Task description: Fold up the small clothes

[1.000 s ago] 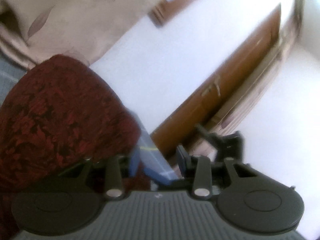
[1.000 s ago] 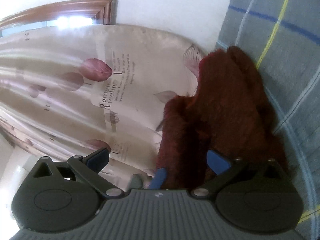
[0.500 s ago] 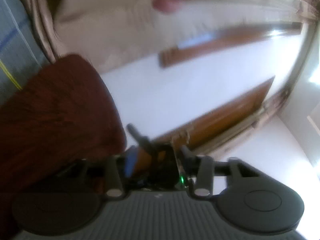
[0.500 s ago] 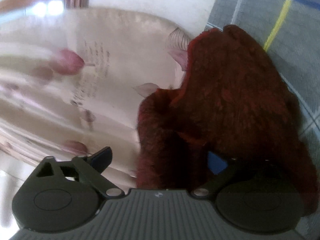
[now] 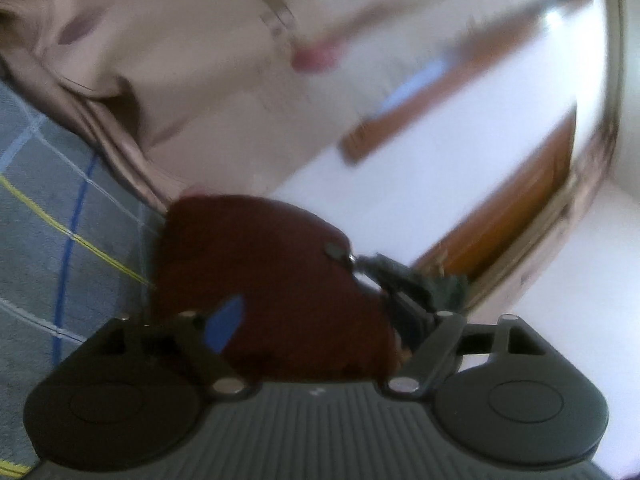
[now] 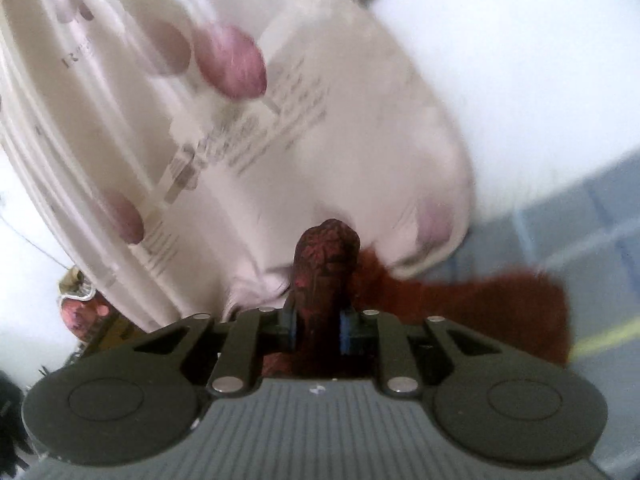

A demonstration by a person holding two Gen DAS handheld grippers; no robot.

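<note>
Left wrist view. At the left edge I see the grey bedsheet with blue, white and yellow check lines [image 5: 48, 216]. The dark red fuzzy knitted garment [image 5: 256, 272] lies bunched on it near its far edge, where the cream curtain printed with pink leaves [image 5: 180, 60] hangs down to meet the sheet. My left gripper [image 5: 320, 304] stands wide, its jaws having just been opening; the blue-padded left finger [image 5: 224, 324] lies over the garment, and the pads do not press on it. The right finger is partly masked by a dark mechanism, probably the other gripper, though blur leaves this uncertain. Further right are the white wall [image 5: 400, 208] and a brown wooden door frame [image 5: 520, 208].

Right wrist view. At the left edge a small cluttered corner is too blurred to identify. The cream curtain [image 6: 240, 140] fills the left and centre, with printed lettering across it. In the centre my right gripper [image 6: 318, 320] is clamped narrowly, its jaws having just been closing, with a rounded fold of the dark red garment [image 6: 324, 264] pinched between the blue pads [image 6: 347, 328] and standing upright above them. The rest of the garment trails to the right, low over the grey check bedsheet [image 6: 592, 248] at the right edge, with white wall [image 6: 520, 80] above it.
</note>
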